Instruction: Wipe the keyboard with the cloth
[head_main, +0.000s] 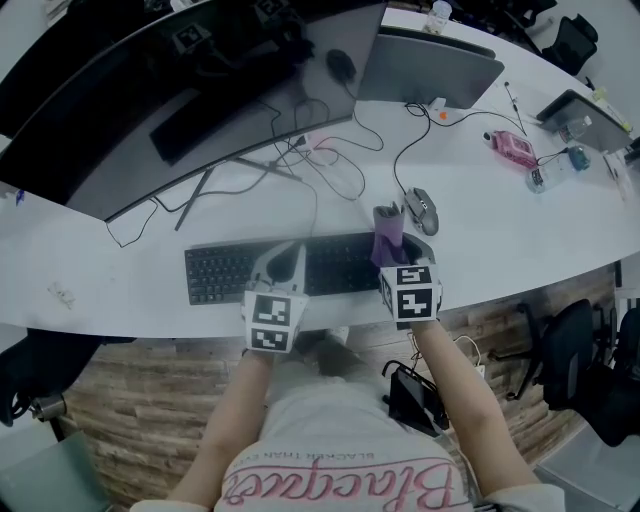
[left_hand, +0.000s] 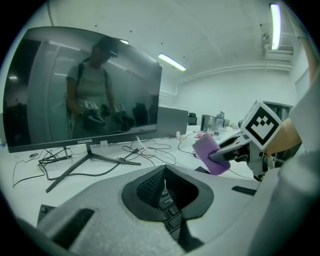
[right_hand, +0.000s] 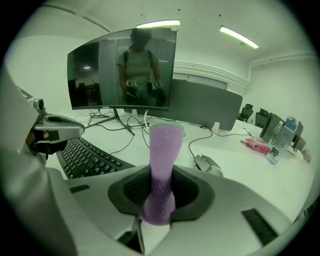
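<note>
One cloth (right_hand: 162, 170), purple and fleecy, is folded into a narrow strip. It stands upright out of the right gripper (right_hand: 160, 186), whose jaws are clamped on its lower end. In the head view the cloth (head_main: 388, 240) rises over the right end of the keyboard (head_main: 225, 272).

One keyboard is noted: black, full-width, lying flat on the white desk (head_main: 500, 235) directly beneath and ahead of both grippers. The left gripper (left_hand: 165, 172) has its jaws pressed together with nothing between them. It sits over the keyboard's middle, to the left of the right gripper, and keys (left_hand: 169, 207) show just under its tips.

Count of other items: one grey mouse (head_main: 423, 210), just ahead and to the right of the right gripper; one large curved monitor (head_main: 150, 100), well ahead of the left gripper; and one grey screen back (head_main: 430, 68), well ahead of the right gripper.

The keyboard's near edge runs close to the desk's front edge. Bare desk lies left of the left gripper beyond the keyboard's end. Loose cables (head_main: 330, 165) cross the desk ahead of the keyboard.
</note>
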